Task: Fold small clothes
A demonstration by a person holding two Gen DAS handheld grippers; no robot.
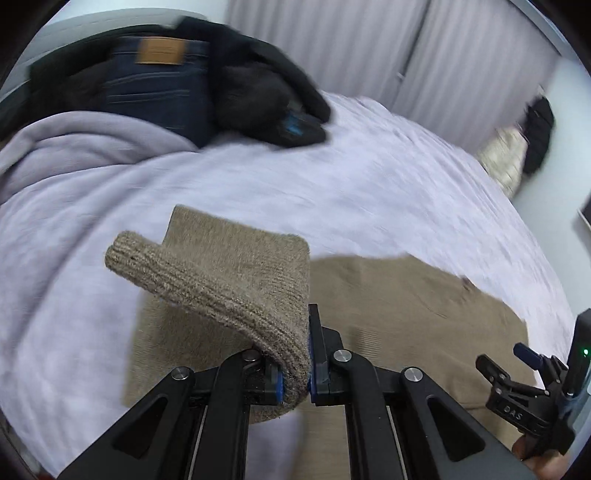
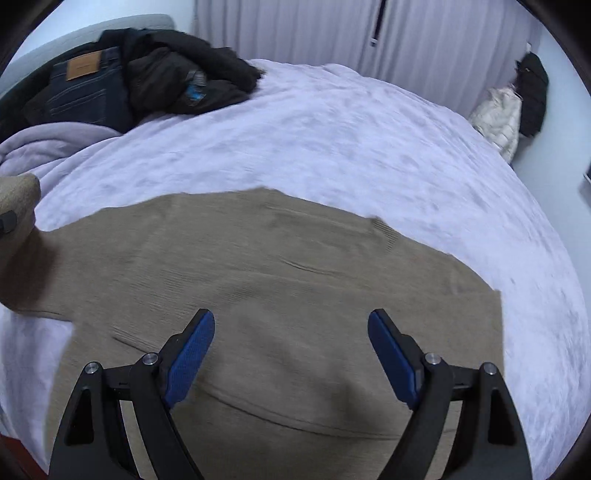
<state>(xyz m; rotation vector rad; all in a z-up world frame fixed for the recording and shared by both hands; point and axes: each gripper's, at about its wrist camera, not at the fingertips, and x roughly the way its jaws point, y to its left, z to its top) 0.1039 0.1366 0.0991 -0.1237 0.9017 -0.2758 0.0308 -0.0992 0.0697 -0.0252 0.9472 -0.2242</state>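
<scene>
**Left gripper lifts a sleeve cuff while the right hangs open over the sweater**

The beige knitted sweater (image 2: pixel 295 295) lies spread flat on the pale lilac bedcover (image 2: pixel 351 140), near the front edge of the bed. Its far hem and right-hand edge end on bare cover, with a wide open stretch of bed beyond them towards the back and the right. The left gripper (image 1: pixel 295 376) is clenched on the ribbed cuff of the sweater's sleeve (image 1: pixel 229 280), which rises off the bed and folds over above the fingers. The right gripper (image 2: pixel 291 350) hangs above the sweater's body with its blue-padded fingers (image 2: pixel 190 362) spread wide and nothing between them; whether they touch the knit cannot be told.

At the far left corner of the bed sits a heap of clothes: dark blue jeans with a tan leather patch (image 1: pixel 159 85) and a black fleecy garment (image 1: pixel 266 88), resting beside a bunched grey blanket (image 1: pixel 85 147). The heap is well apart from the sweater.

Behind the bed hang pale pleated curtains (image 2: pixel 314 33). At the right, by the wall, are a cream quilted jacket (image 2: pixel 496 118) and a black bag or coat (image 2: pixel 533 92). Both views are motion-blurred.
</scene>
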